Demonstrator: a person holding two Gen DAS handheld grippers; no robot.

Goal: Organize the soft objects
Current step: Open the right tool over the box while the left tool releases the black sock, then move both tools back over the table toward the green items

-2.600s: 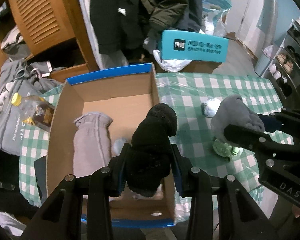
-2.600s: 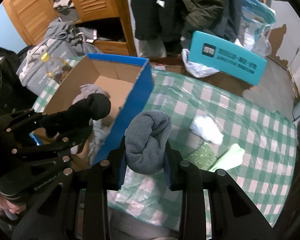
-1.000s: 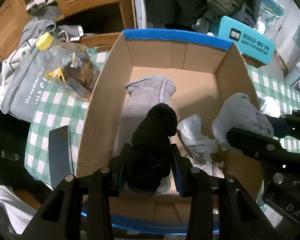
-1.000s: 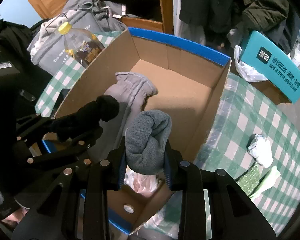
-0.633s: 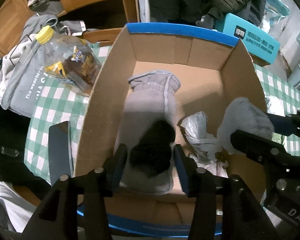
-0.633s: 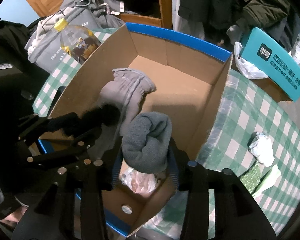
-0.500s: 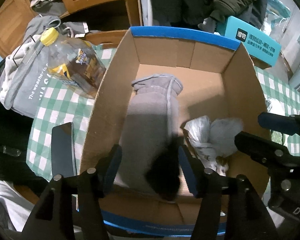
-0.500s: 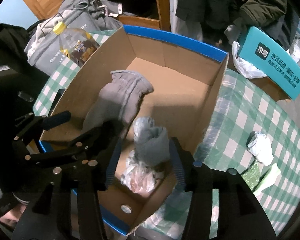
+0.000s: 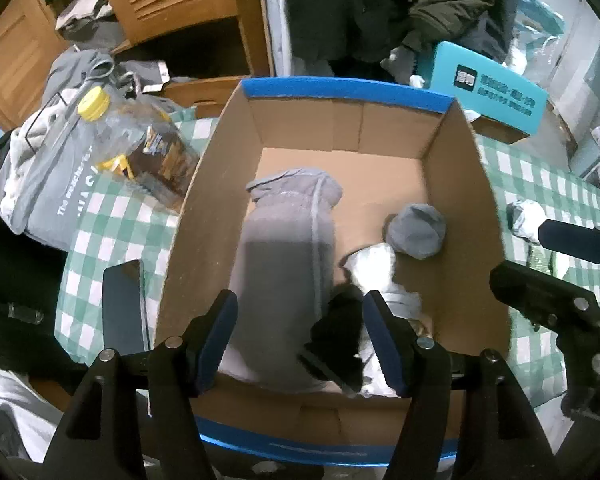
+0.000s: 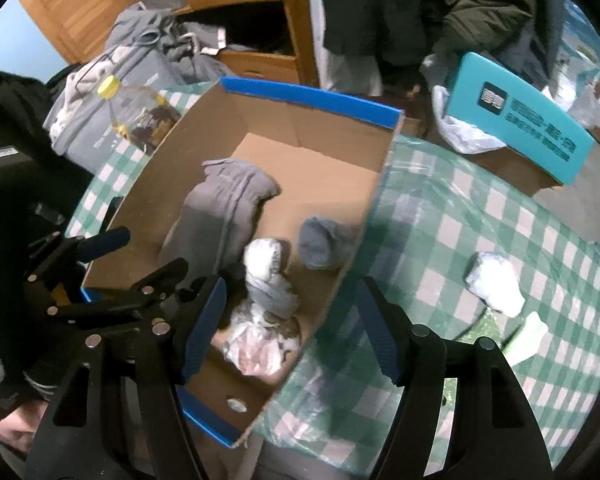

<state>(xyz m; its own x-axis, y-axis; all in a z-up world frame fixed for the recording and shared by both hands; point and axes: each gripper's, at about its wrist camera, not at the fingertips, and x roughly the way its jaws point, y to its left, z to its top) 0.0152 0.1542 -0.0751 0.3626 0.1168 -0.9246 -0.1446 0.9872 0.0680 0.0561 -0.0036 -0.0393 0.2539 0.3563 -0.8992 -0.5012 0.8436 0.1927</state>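
Observation:
A cardboard box (image 9: 340,92) with blue rims stands on the checked tablecloth. Inside lie a long grey garment (image 9: 288,260), a rolled grey sock (image 9: 418,230), a black rolled sock (image 9: 336,336) and a white plastic bundle (image 9: 374,268). My left gripper (image 9: 300,324) hovers over the box's near end, its jaws opening; the black sock lies loose below them, gripped by neither pad. My right gripper (image 10: 290,312) hangs over the box's (image 10: 308,96) right wall, jaws opening and holding nothing. The grey sock (image 10: 320,244) rests on the box floor beneath it.
A plastic bottle (image 9: 136,148) with a yellow cap and a dark flat device (image 9: 124,312) lie left of the box. On the cloth to the right are a white crumpled wad (image 10: 496,280) and a green item (image 10: 528,338). A teal carton (image 10: 520,120) stands behind.
Both grippers held sock rolls over the box; both jaws widened and the black and grey socks dropped into it. The right gripper has since drifted right, over the box wall.

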